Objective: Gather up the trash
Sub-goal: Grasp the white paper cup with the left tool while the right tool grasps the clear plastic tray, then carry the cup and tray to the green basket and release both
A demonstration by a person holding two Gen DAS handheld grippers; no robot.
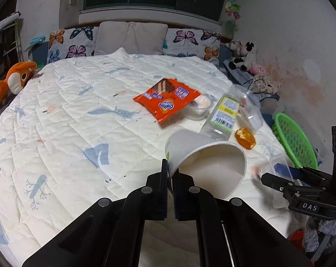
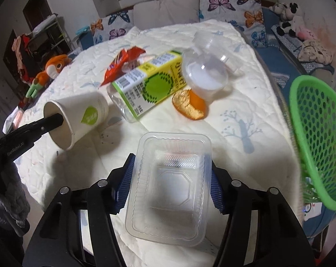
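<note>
My left gripper (image 1: 170, 173) is shut on the rim of a white paper cup (image 1: 203, 155), held tilted above the bed; the cup also shows in the right wrist view (image 2: 78, 118). My right gripper (image 2: 170, 173) is shut on a clear plastic tray (image 2: 170, 189), one finger on each long side. On the quilt lie an orange snack wrapper (image 1: 168, 101), a clear bottle with a yellow-green label (image 2: 150, 86), clear plastic cups (image 2: 204, 75) and an orange foil wrapper (image 2: 190, 104). A green mesh basket (image 2: 319, 133) stands at the bed's right edge.
The bed (image 1: 67, 122) carries a white quilt. Butterfly pillows (image 1: 72, 42) line the headboard. An orange plush toy (image 1: 16, 80) lies at the left edge, and more plush toys (image 1: 246, 55) sit at the right by the wall.
</note>
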